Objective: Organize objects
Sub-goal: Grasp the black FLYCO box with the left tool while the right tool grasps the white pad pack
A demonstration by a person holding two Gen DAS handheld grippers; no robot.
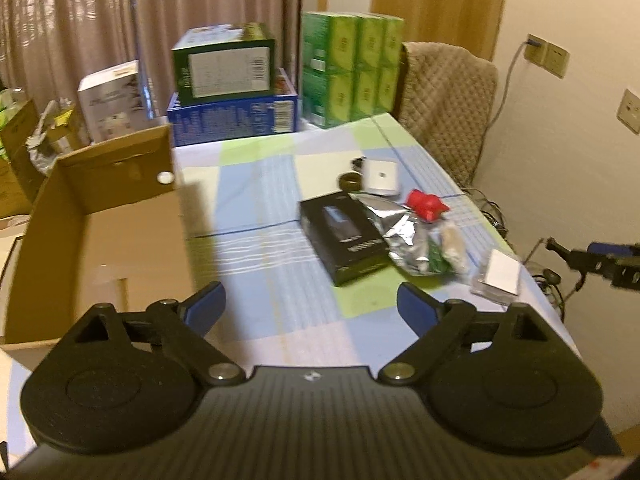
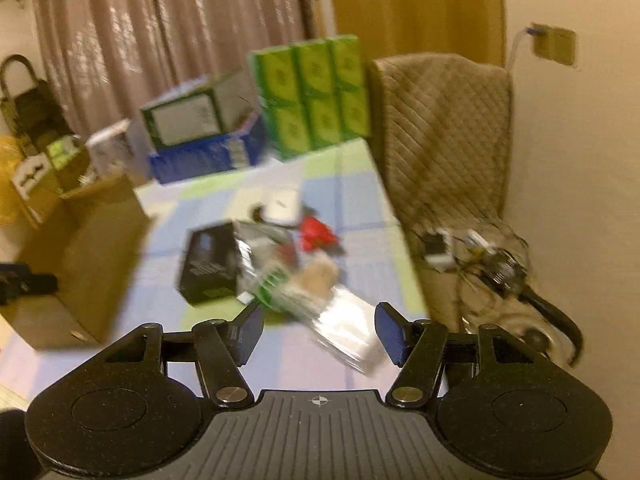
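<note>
The left gripper (image 1: 311, 300) hangs over the near end of a table (image 1: 256, 200) covered in a blue, green and white checked cloth. Its blue-padded jaws stand wide apart with nothing between them but bare cloth.

At about ten o'clock from it, on the table's left side, sits an open cardboard box (image 1: 100, 236), its flap raised at the far end.

At about one o'clock lies the clutter to be sorted. A black carton (image 1: 340, 236) lies flat, and a crumpled silver foil bag (image 1: 394, 232) touches its right edge. A red toy (image 1: 426, 204) sits just beyond the bag. A clear packet with green print (image 1: 444, 256) lies beside the bag, and a small white card in a clear sleeve (image 1: 498, 276) rests near the table's right edge. Farther back are a white case (image 1: 382, 176) and a dark ring (image 1: 351, 181) just left of it.

At twelve o'clock, at the table's far end, a green box (image 1: 224, 64) is stacked on a blue box (image 1: 232, 116), with a block of green packs (image 1: 352, 68) to the right and a white box (image 1: 110, 100) to the left. A chair with a quilted cover (image 1: 444, 108) stands at two o'clock.

The right gripper (image 2: 319, 330) appears at three o'clock in the left view as a dark tip beyond the table edge. Its own view is blurred. Its jaws stand partly apart and grip nothing, with the sleeved card (image 2: 348, 336) lying on the cloth beyond them at twelve o'clock. The black carton (image 2: 212, 264) is at eleven o'clock and the cardboard box (image 2: 84, 256) at nine.
</note>
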